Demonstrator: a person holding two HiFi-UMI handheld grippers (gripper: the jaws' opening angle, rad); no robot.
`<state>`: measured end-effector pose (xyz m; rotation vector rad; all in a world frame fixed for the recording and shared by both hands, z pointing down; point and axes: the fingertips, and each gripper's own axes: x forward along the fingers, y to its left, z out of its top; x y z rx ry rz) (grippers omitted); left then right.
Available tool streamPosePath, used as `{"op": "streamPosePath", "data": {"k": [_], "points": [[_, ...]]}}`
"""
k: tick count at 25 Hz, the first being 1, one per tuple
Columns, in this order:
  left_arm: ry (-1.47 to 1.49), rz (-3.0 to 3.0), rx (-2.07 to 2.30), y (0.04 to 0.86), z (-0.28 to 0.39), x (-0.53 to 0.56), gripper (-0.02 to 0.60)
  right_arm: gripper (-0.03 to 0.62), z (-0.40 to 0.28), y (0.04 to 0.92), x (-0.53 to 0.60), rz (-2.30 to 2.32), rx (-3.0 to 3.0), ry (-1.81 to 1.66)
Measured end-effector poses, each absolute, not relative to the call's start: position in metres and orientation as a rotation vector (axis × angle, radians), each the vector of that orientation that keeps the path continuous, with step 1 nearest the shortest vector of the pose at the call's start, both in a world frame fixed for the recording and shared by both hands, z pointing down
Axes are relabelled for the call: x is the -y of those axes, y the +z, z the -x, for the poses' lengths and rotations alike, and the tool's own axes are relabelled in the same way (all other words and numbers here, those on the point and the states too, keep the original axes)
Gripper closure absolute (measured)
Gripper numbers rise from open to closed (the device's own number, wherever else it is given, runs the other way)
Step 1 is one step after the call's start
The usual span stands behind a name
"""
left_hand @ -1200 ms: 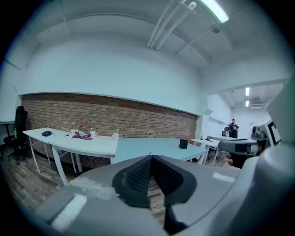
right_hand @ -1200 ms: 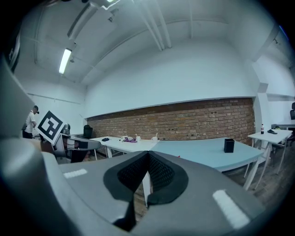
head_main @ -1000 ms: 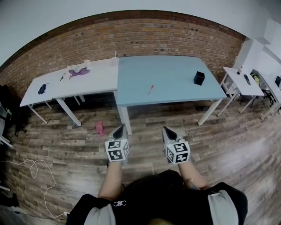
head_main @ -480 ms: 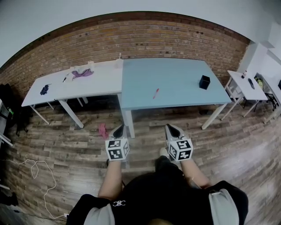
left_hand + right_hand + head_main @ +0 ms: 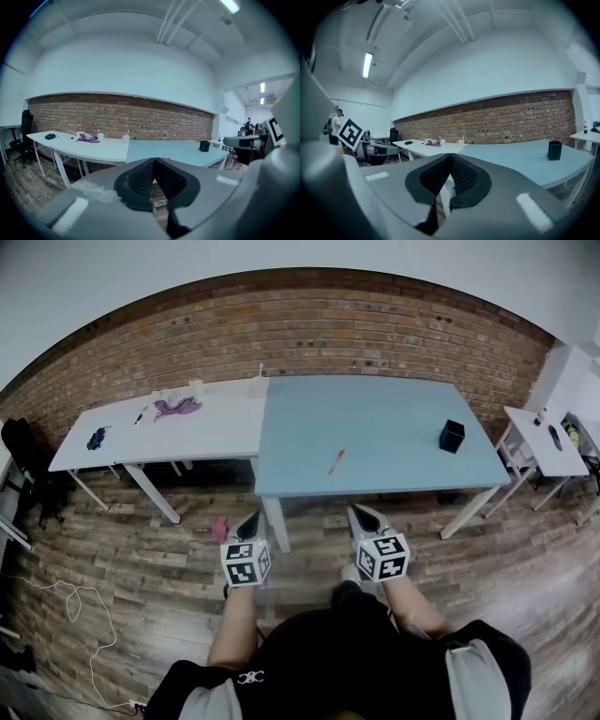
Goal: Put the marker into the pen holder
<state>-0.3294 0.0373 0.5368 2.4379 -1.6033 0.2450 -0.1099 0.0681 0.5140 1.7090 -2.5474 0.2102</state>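
Nothing's done yet: the marker point(image 5: 337, 462) is lying on the table point(image 5: 394, 423), well apart from the holder point(image 5: 452, 436). Your left gripper point(image 5: 250, 517) and right gripper point(image 5: 357, 513) are both closed, empty and short of the table.

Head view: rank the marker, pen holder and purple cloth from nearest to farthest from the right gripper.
From the right gripper:
1. marker, on the blue table, just ahead.
2. pen holder, same table's right end.
3. purple cloth, white table, far left.
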Motion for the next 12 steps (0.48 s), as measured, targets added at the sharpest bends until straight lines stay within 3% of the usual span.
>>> {"op": "streamPosePath", "data": {"k": [12], "points": [[0.313, -2.443, 1.607, 0.554, 0.258, 0.069, 0.577, 0.589, 0.049, 0.525, 0.043, -1.687, 2.602, 0.227]]}}
